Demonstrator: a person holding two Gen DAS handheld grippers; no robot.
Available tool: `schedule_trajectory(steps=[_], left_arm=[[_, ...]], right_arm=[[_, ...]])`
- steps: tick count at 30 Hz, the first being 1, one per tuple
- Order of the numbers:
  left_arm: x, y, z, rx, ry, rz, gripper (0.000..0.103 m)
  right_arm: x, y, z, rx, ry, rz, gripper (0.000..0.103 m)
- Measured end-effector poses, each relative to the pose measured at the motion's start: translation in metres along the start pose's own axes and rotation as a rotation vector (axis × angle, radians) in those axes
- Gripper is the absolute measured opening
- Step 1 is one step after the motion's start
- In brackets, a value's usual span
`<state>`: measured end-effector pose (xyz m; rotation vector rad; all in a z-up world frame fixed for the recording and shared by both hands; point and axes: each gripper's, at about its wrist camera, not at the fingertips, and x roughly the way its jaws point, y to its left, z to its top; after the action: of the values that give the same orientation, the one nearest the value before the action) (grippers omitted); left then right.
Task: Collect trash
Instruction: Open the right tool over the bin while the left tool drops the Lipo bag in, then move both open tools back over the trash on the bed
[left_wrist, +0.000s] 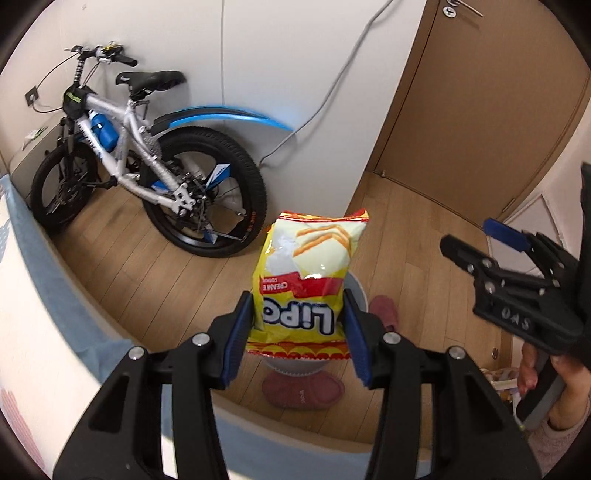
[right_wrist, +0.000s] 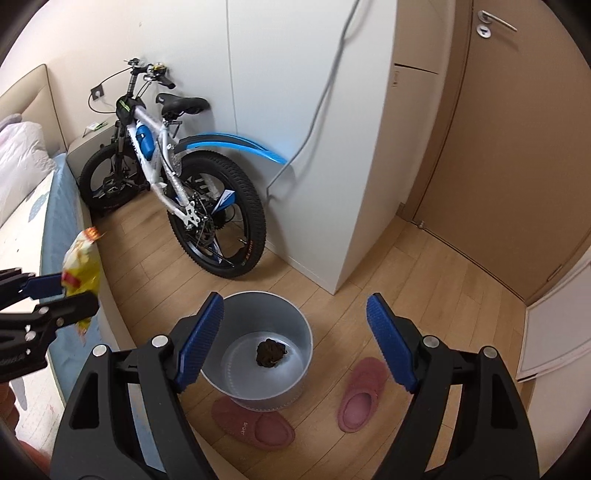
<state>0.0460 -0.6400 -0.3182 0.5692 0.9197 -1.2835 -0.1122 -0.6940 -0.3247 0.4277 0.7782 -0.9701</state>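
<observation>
I hold the yellow-and-red crinkled plastic snack bag (left_wrist: 306, 280) upside down between the blue pads of my left hand-held gripper (left_wrist: 298, 332), half closed on its lower end at the centre of the left view, so it hangs over the round grey metal bin (right_wrist: 258, 354) on the floor. My right hand-held gripper (right_wrist: 295, 343) stands wide and empty above that bin, which holds one dark brown crumpled wad (right_wrist: 270, 353) on its bottom.

Snack bag (left_wrist: 306, 280) above bin (right_wrist: 258, 354) (clump (right_wrist: 271, 353) inside), slippers (right_wrist: 362, 395) beside, bicycle (right_wrist: 177, 177) behind.
</observation>
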Motion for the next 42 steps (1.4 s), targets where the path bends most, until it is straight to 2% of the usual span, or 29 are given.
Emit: schedule_trajectory(steps=[3,4,6,11,17,22,29,34,42], left_arm=[[0.009,-0.007,0.012,0.017,-0.026,-0.068,0.053],[0.013,-0.010,0.016,0.020,-0.030,-0.078,0.061],[0.023,-0.012,0.022,0.019,-0.037,-0.084,0.070],[0.048,-0.005,0.031,-0.031,0.012,-0.106,0.070],[0.033,0.008,0.016,-0.028,0.021,-0.044,0.070],[-0.004,0.038,-0.010,-0.103,-0.008,0.051,0.075],[-0.070,0.087,-0.055,-0.270,-0.024,0.152,0.075],[-0.133,0.114,-0.102,-0.379,-0.055,0.259,0.075],[-0.243,0.148,-0.199,-0.568,-0.104,0.420,0.075]], right_arm=[[0.000,-0.006,0.001,0.004,0.000,-0.011,0.077],[-0.001,-0.008,0.001,0.007,-0.002,-0.011,0.077],[-0.001,-0.011,0.002,0.016,-0.002,-0.011,0.077],[-0.004,-0.014,0.000,0.029,0.000,-0.011,0.077],[-0.007,0.002,0.000,-0.007,0.006,0.018,0.077],[-0.016,0.033,0.000,-0.061,0.001,0.087,0.077],[-0.047,0.090,-0.003,-0.161,-0.017,0.183,0.077],[-0.083,0.137,-0.012,-0.237,-0.031,0.281,0.077],[-0.160,0.236,-0.047,-0.416,-0.048,0.479,0.077]])
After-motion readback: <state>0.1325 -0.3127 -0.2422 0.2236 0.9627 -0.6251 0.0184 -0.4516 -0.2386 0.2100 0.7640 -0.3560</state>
